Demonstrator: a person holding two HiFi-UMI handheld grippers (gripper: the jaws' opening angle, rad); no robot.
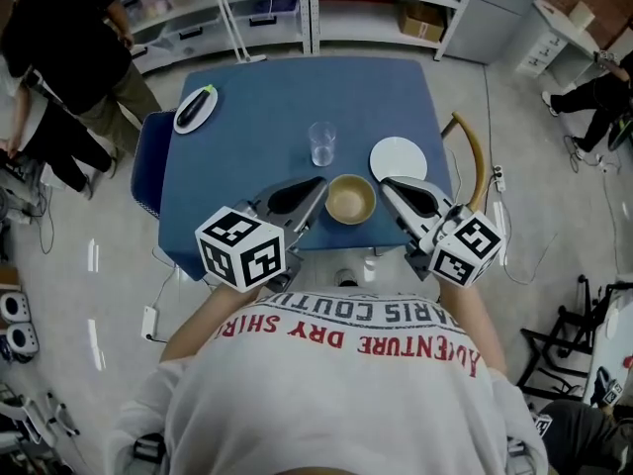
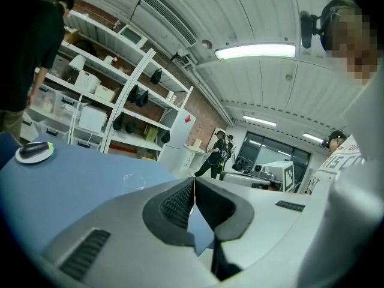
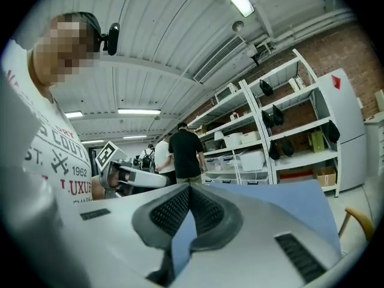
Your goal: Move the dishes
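The bowl (image 1: 350, 199) sits near the bench's (image 1: 257, 117) near edge, between the two grippers. The left gripper (image 1: 316, 183) and right gripper (image 1: 388, 182) flank it closely, both with jaws pressed together and empty. A plate (image 1: 398, 158) and a glass (image 1: 321, 143) stand just behind.

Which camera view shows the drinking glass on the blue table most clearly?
The head view: the glass stands whole and sharp, seen from above, just beyond the bowl. The left gripper view shows only a faint, small outline of the glass. The right gripper view does not show it.
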